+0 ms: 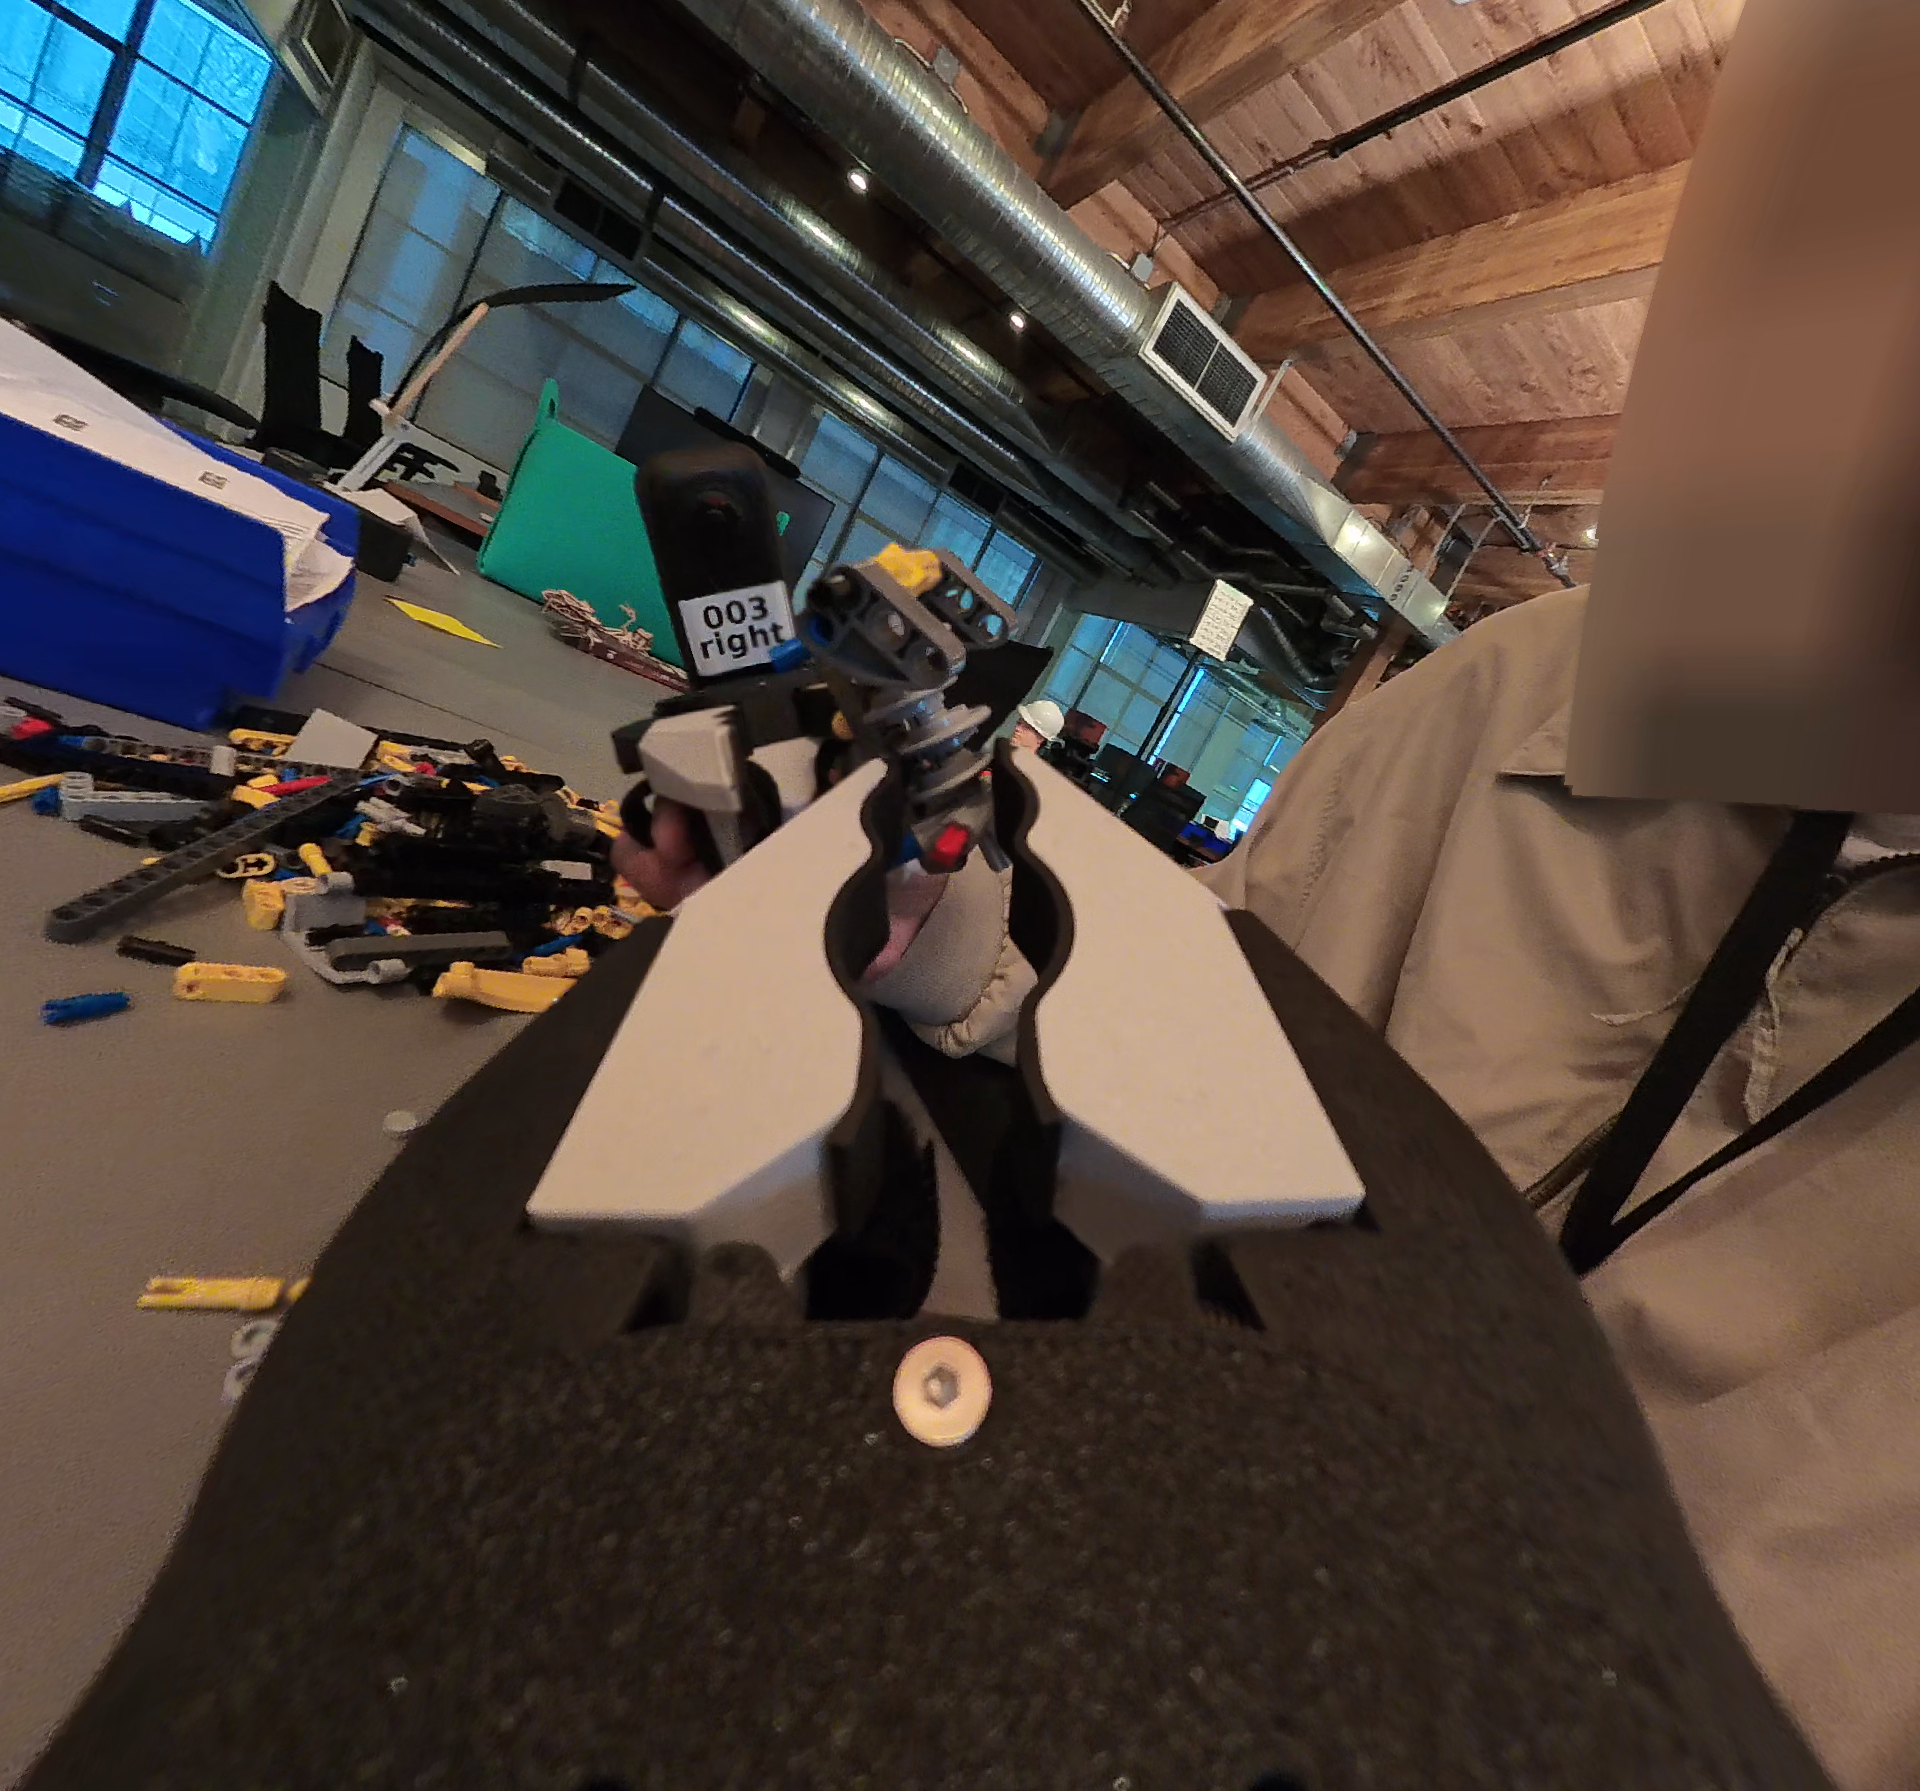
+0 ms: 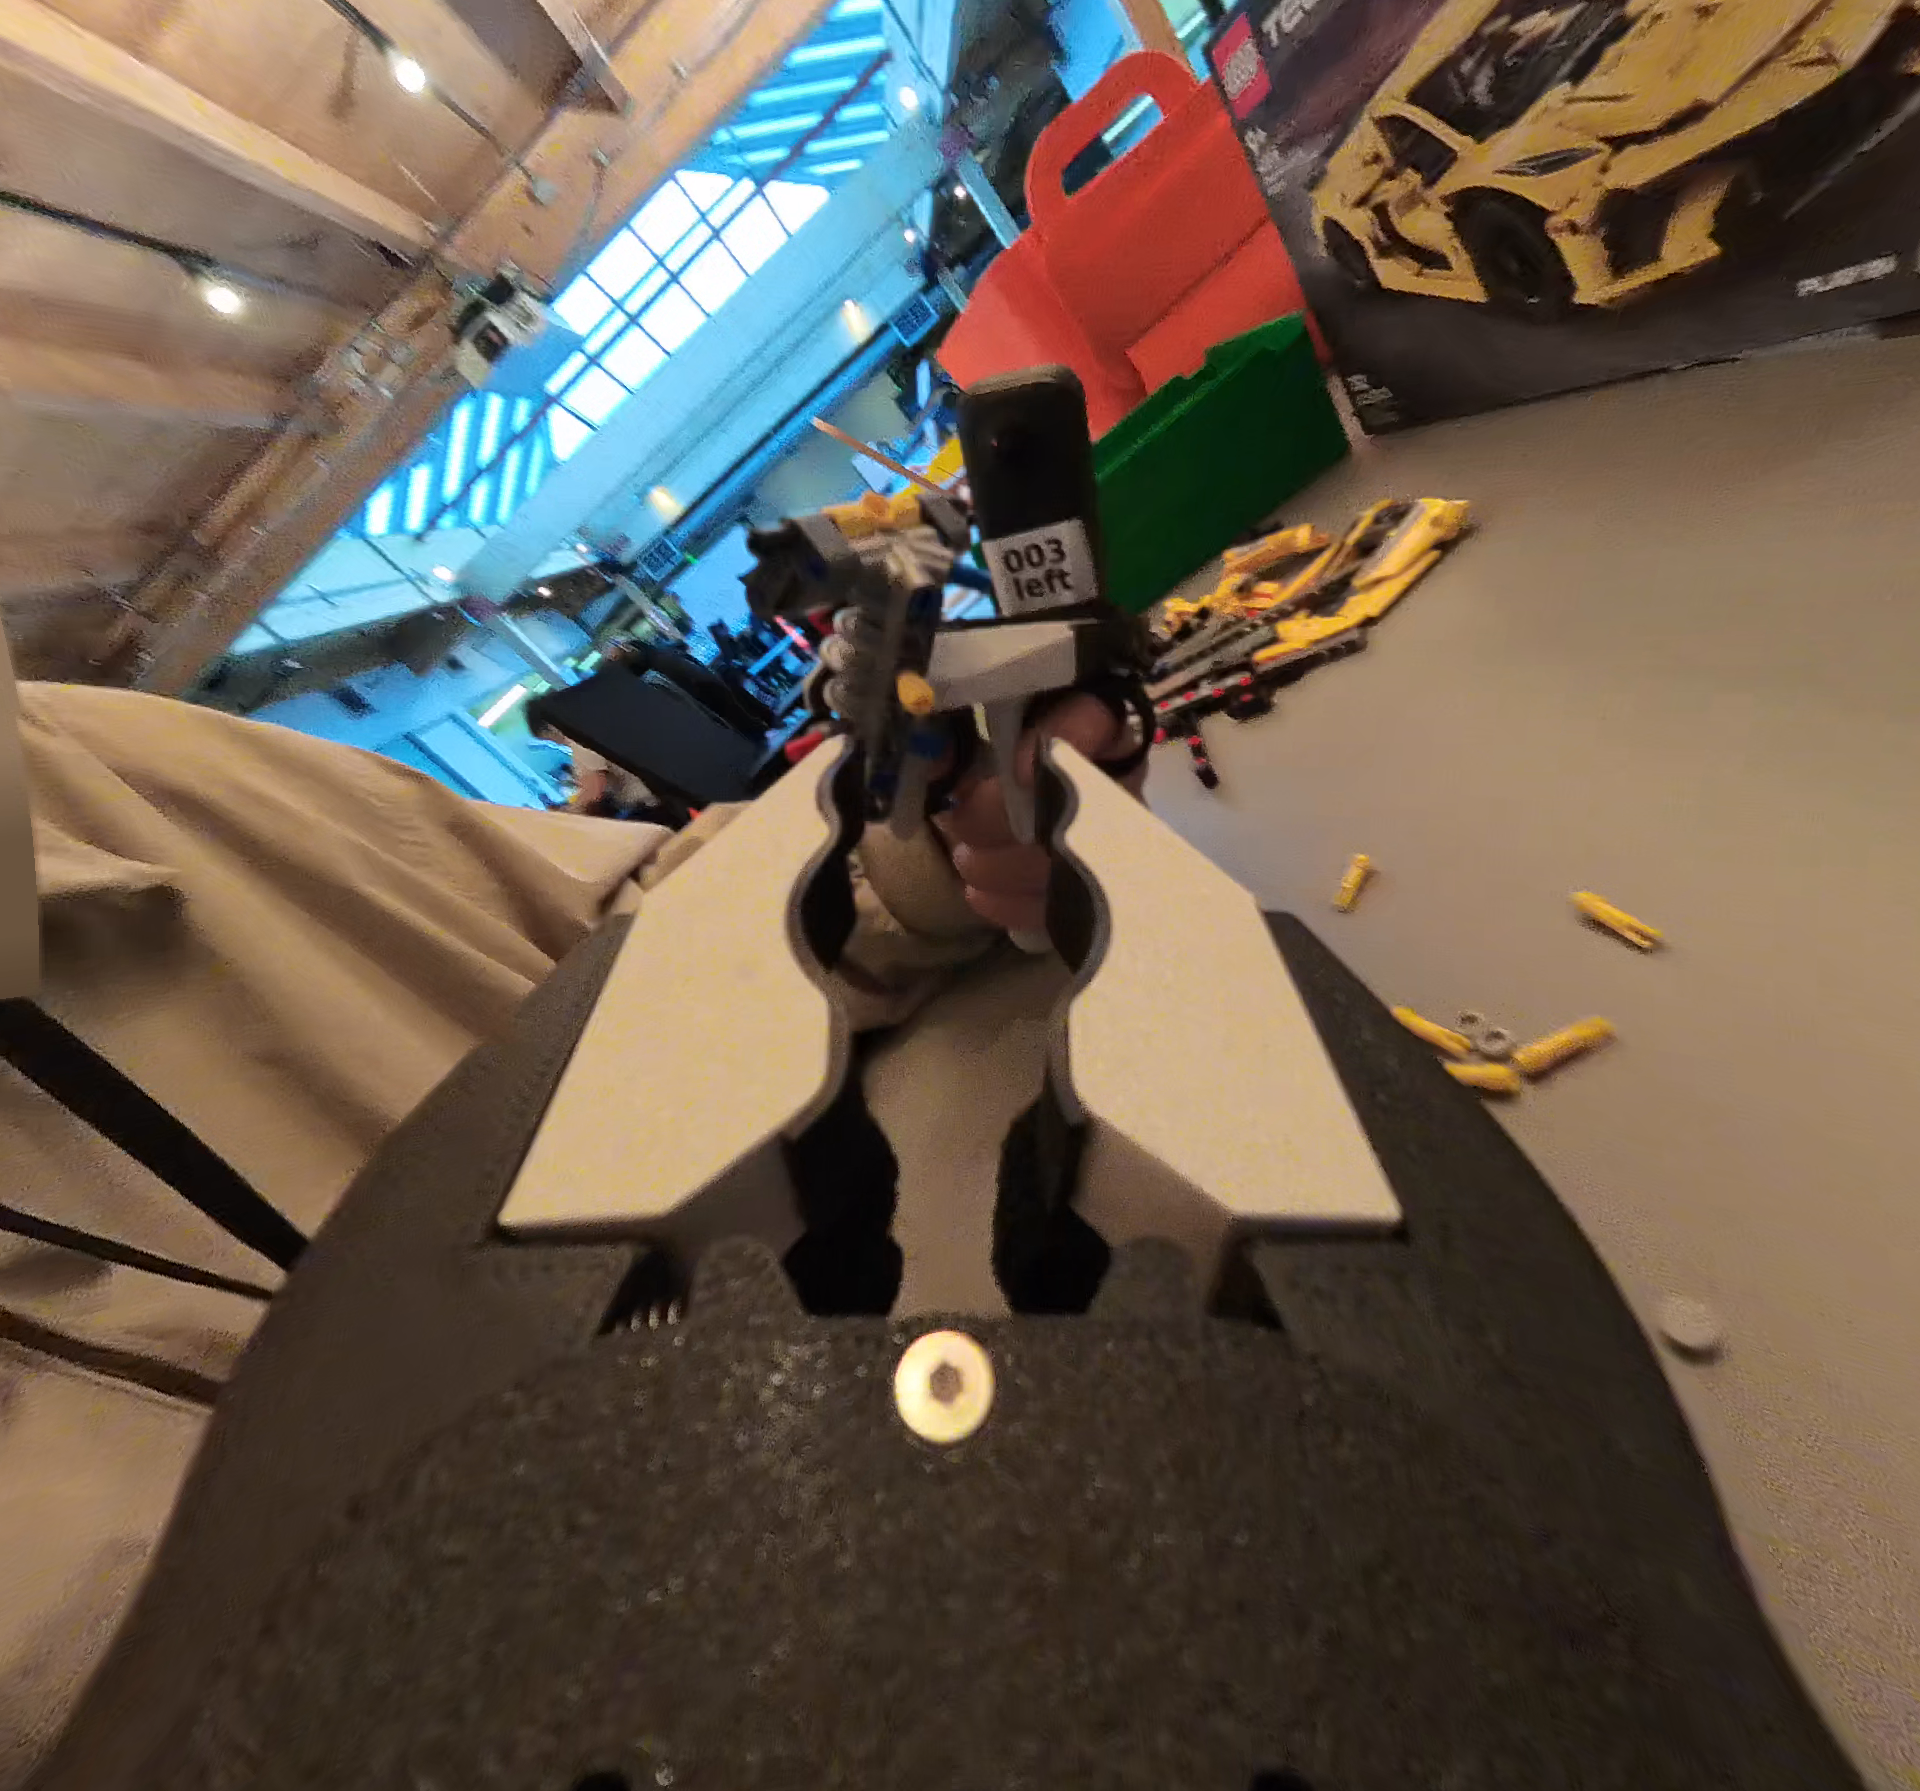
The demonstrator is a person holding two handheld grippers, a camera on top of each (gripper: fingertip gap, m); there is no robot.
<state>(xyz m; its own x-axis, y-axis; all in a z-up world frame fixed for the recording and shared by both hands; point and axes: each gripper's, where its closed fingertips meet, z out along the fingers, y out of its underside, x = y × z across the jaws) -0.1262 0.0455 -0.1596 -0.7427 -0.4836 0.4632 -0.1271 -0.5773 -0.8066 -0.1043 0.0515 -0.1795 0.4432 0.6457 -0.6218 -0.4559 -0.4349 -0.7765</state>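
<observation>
Grey table (image 1: 156, 1118) strewn with bricks; both claws, left gripper (image 1: 940, 806) and right gripper (image 2: 940, 785), clamp one brick assembly (image 1: 914, 640) mid-frame, aloft. Opposed pulling risks separation.

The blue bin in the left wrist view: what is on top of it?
White printed sheets lie across the blue bin, hanging over its edge. What is inside is covered.
</observation>
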